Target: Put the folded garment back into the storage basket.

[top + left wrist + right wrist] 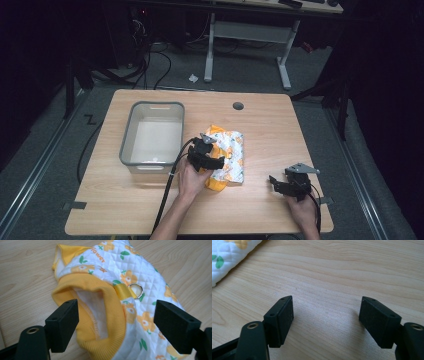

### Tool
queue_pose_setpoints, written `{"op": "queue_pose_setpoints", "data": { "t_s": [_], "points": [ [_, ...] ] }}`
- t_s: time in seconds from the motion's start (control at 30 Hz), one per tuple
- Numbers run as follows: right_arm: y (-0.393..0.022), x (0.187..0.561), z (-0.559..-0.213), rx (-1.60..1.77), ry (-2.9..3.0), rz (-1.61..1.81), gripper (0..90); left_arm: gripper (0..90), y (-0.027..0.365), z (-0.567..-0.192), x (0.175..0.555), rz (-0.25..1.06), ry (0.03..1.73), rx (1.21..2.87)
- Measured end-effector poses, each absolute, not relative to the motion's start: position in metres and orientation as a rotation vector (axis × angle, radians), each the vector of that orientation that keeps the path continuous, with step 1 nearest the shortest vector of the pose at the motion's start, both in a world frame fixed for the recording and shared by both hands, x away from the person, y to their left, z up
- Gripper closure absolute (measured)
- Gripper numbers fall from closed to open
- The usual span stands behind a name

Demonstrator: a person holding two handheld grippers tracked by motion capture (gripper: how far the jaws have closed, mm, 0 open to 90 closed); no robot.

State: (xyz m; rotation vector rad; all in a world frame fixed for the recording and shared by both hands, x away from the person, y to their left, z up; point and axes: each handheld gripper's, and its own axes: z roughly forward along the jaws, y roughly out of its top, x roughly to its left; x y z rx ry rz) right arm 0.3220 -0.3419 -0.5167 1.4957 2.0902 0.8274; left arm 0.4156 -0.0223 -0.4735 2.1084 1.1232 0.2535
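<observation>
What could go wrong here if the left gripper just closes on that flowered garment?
1. The left gripper is open, its jaws straddling the yellow ribbed cuff of the quilted garment. Closing may pinch only one layer, so the rest would trail or slip.
2. The metal D-ring sits just ahead of the jaws; a pad landing on it could give a weak grip.
3. The right gripper is open over bare table, so nothing steadies the garment near the grey bin.

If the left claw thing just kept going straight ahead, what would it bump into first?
Most likely the yellow ribbed cuff of the flowered quilted garment: it lies right between the open jaws of the left gripper, though the remaining gap is hard to judge.
</observation>
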Motion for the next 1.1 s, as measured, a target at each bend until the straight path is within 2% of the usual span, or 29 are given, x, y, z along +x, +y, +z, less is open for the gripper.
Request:
{"op": "queue_pose_setpoints", "data": {
  "t_s": [0.6, 0.87, 1.03, 1.1],
  "points": [
    [-0.342, 0.322, -0.517, 1.493, 2.091, 0.828, 28.1, 16.6, -0.042, -0.488, 0.443, 0.266, 1.215, 2.158],
    [-0.342, 0.322, -0.517, 1.493, 2.091, 0.828, 28.2, 14.4, -0.044, -0.51, 0.452, 0.259, 1.278, 2.235],
    [-0.342, 0.322, -0.517, 1.493, 2.091, 0.827, 28.2, 19.7, -0.046, -0.509, 0.45, 0.281, 1.232, 2.264],
    [-0.342, 0.322, -0.517, 1.493, 2.091, 0.828, 28.1, 26.0, -0.047, -0.508, 0.448, 0.289, 1.216, 2.267]
  ]
}}
